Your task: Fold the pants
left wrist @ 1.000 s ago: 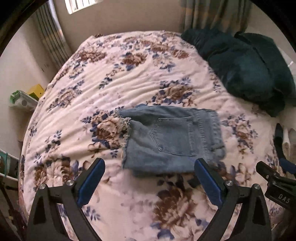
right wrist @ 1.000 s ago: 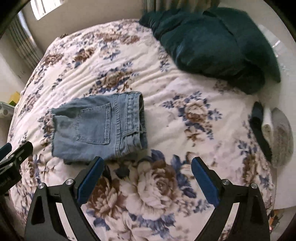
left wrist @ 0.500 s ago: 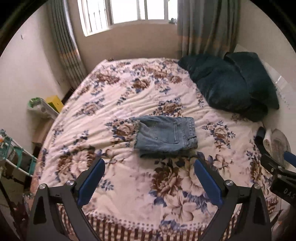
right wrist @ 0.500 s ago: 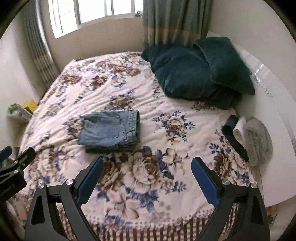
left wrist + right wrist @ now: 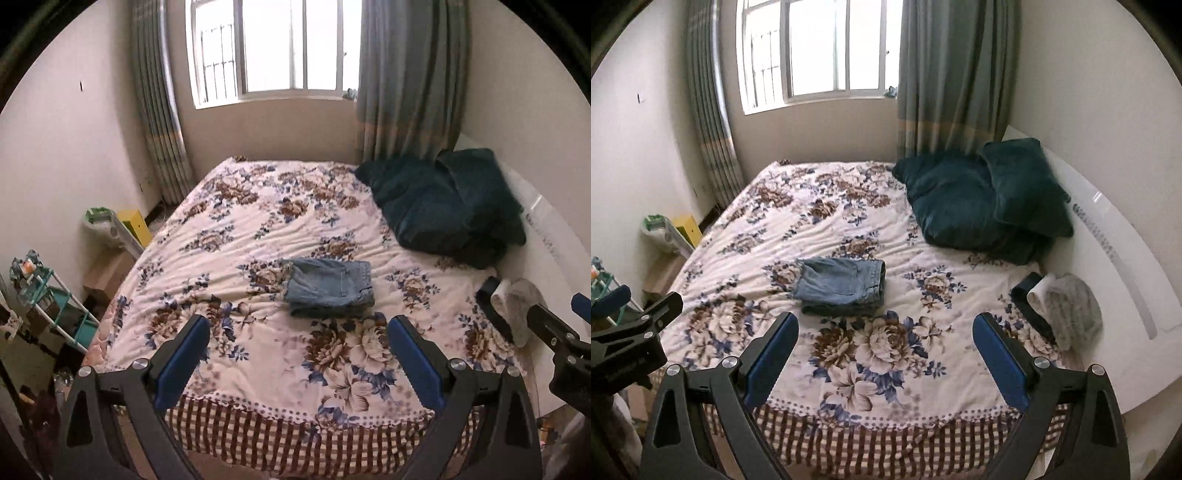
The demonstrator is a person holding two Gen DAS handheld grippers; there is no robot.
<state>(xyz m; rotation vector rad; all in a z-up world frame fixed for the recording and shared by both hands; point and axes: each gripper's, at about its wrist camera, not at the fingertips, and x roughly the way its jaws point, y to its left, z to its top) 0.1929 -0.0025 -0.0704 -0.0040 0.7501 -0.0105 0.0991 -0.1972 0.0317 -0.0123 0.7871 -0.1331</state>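
Note:
The blue denim pants [image 5: 328, 288] lie folded into a compact stack on the floral bedspread [image 5: 258, 229], near the middle of the bed; they also show in the right wrist view [image 5: 842, 288]. My left gripper [image 5: 299, 354] is open and empty, well back from the pants, above the bed's near edge. My right gripper [image 5: 884, 350] is open and empty, also well back. Each gripper's side shows in the other's view, the right one [image 5: 554, 332] and the left one [image 5: 631, 332].
Dark teal pillows [image 5: 443, 206] lie at the bed's far right. A dark item and a grey-white cloth [image 5: 517, 306] lie at the right edge by the white headboard [image 5: 1115, 236]. A rack [image 5: 48, 302] and boxes stand by the left wall. A window and curtains are behind.
Both grippers have pulled far back and up from the folded pants, so the whole bed and the window now show. The pants have not moved.

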